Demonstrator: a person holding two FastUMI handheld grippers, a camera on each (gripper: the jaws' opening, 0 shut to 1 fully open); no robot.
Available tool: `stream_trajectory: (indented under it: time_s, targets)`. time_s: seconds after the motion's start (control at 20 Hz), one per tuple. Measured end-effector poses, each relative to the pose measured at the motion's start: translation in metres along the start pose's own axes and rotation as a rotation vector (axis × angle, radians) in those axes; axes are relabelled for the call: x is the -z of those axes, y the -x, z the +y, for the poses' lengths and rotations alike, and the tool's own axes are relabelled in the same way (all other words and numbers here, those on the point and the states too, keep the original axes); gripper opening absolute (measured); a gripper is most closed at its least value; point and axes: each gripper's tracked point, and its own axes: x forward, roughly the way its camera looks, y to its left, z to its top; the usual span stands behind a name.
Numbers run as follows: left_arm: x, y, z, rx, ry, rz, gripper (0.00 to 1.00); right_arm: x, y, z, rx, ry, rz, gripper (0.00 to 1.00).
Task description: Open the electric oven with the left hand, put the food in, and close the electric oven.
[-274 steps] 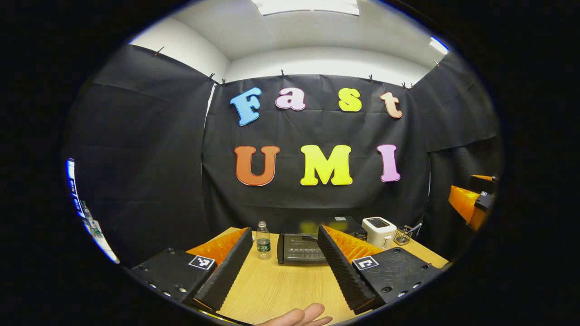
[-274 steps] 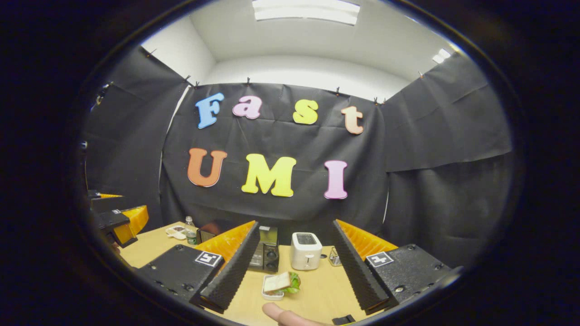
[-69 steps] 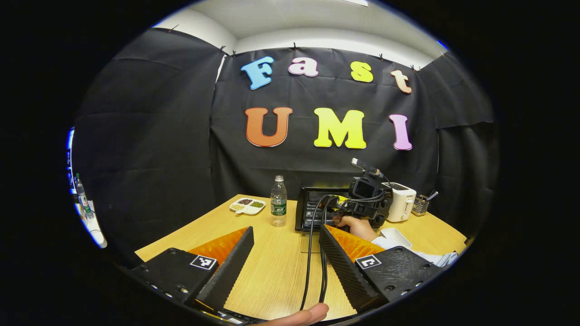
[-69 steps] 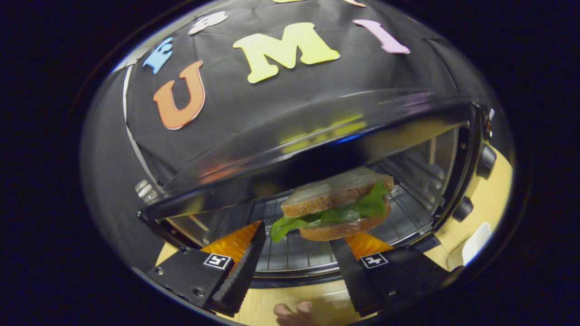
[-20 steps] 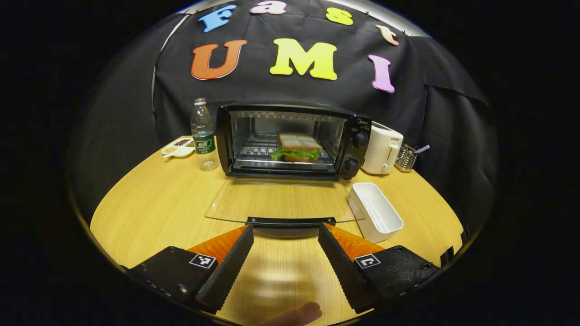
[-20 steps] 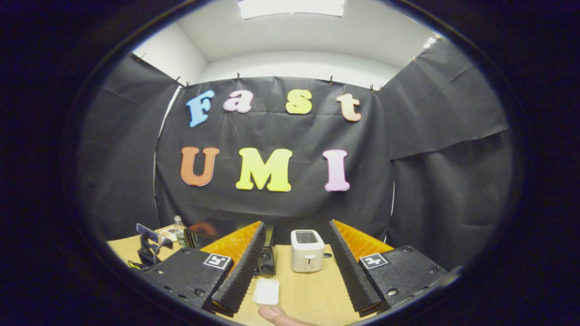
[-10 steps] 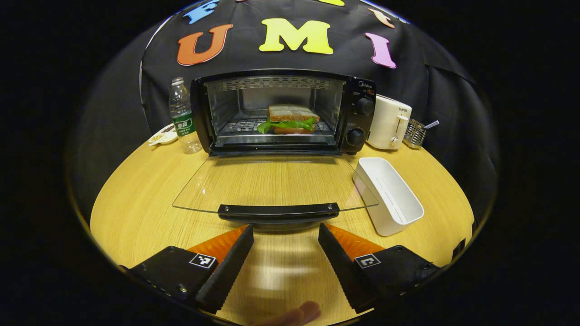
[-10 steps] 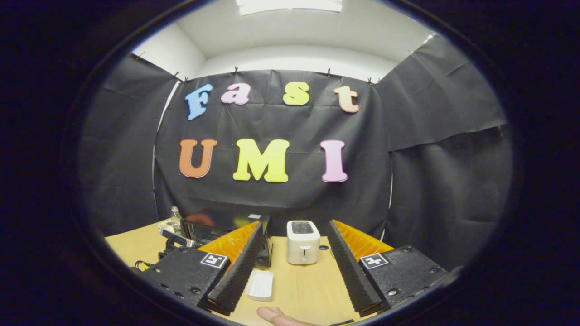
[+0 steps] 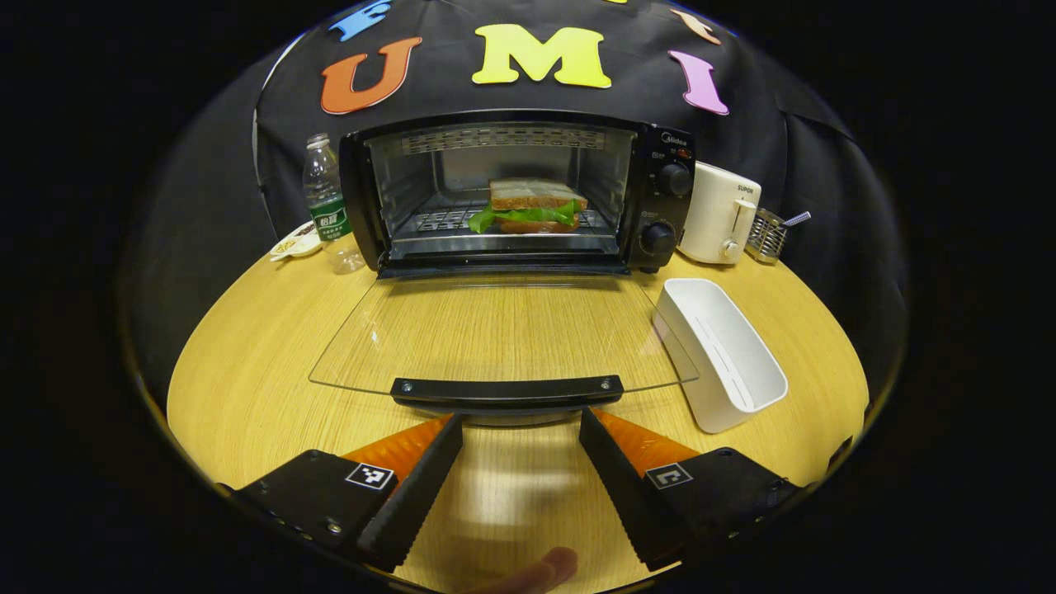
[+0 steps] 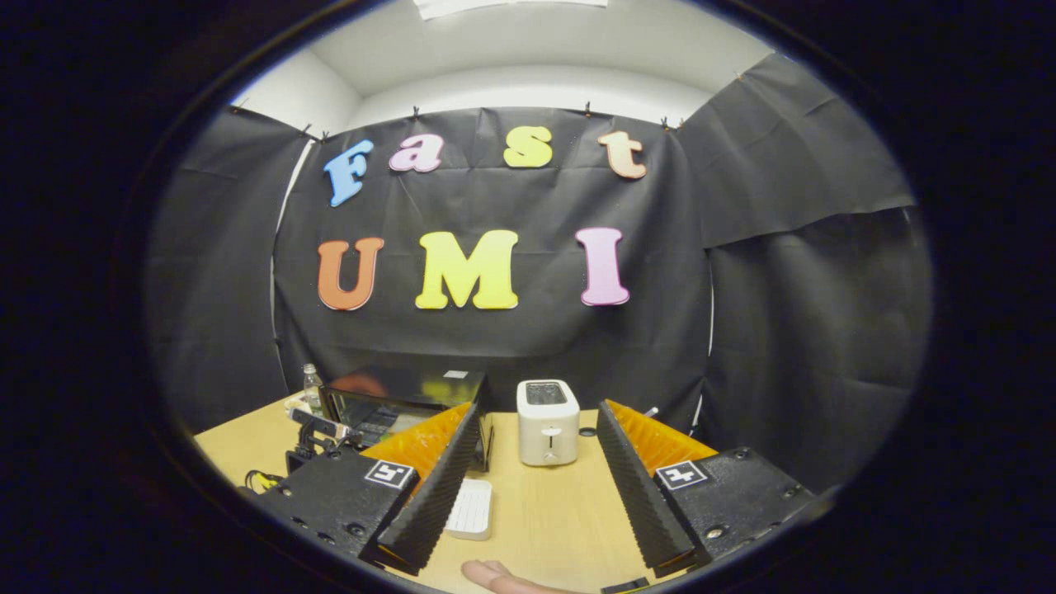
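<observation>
The black electric oven (image 9: 660, 198) stands at the back of the wooden table, its glass door (image 9: 503, 330) folded flat toward me. A sandwich (image 9: 532, 205) with green lettuce lies on the rack inside. The door's black handle (image 9: 506, 389) sits just in front of my left gripper (image 9: 520, 429), which is open and holds nothing. In the right gripper view the oven (image 10: 396, 400) shows at the left behind my open, unloaded right gripper (image 10: 536, 421).
A white rectangular tray (image 9: 722, 351) lies right of the door. A white toaster (image 9: 722, 223) and a wire holder (image 9: 767, 235) stand right of the oven. Left of the oven are a water bottle (image 9: 323, 202) and a small dish (image 9: 293, 245).
My left gripper has moved closer to the door handle, so the oven looks larger. The right gripper has tilted down slightly and stays back from the oven.
</observation>
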Motion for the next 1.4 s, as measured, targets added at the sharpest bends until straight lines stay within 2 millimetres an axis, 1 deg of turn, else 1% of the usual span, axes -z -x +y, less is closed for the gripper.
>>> stream_trajectory:
  time_s: [0.4, 0.45, 0.5, 0.55, 0.6, 0.75, 0.95, 1.1, 1.2, 1.3, 1.4]
  targets:
    - [-0.018, 0.012, 0.0, -0.028, -0.012, -0.046, 0.94, 0.008, -0.002, -0.004, 0.01, -0.004, 0.019, 0.92]
    - [-0.023, 0.014, 0.002, -0.037, -0.022, -0.06, 0.94, 0.008, -0.002, -0.004, 0.011, -0.005, 0.021, 0.92]
    - [-0.035, 0.014, 0.002, -0.043, -0.045, -0.104, 0.94, 0.01, -0.002, -0.005, 0.012, -0.006, 0.024, 0.92]
    - [-0.034, 0.015, 0.002, -0.039, -0.041, -0.099, 0.96, 0.011, -0.002, -0.005, 0.015, -0.007, 0.028, 0.92]
    - [-0.033, 0.015, 0.002, -0.037, -0.03, -0.087, 0.95, 0.012, -0.002, -0.005, 0.013, -0.007, 0.031, 0.92]
    - [-0.037, 0.017, 0.002, -0.037, -0.031, -0.077, 0.95, 0.013, -0.001, -0.005, 0.012, -0.005, 0.032, 0.92]
    - [-0.049, 0.023, 0.001, -0.037, -0.037, -0.113, 0.95, 0.014, -0.001, -0.005, 0.017, -0.01, 0.037, 0.92]
    - [-0.064, 0.028, 0.002, -0.038, -0.033, -0.156, 0.95, 0.017, 0.0, -0.003, 0.015, -0.015, 0.044, 0.92]
    - [-0.078, 0.031, 0.003, -0.04, -0.032, -0.204, 0.95, 0.018, 0.0, -0.005, 0.02, -0.012, 0.048, 0.92]
    - [-0.088, 0.033, 0.004, -0.041, -0.032, -0.227, 0.95, 0.019, 0.0, -0.005, 0.021, -0.012, 0.048, 0.92]
    - [-0.098, 0.035, 0.004, -0.043, -0.037, -0.244, 0.95, 0.023, -0.002, -0.008, 0.026, -0.011, 0.06, 0.92]
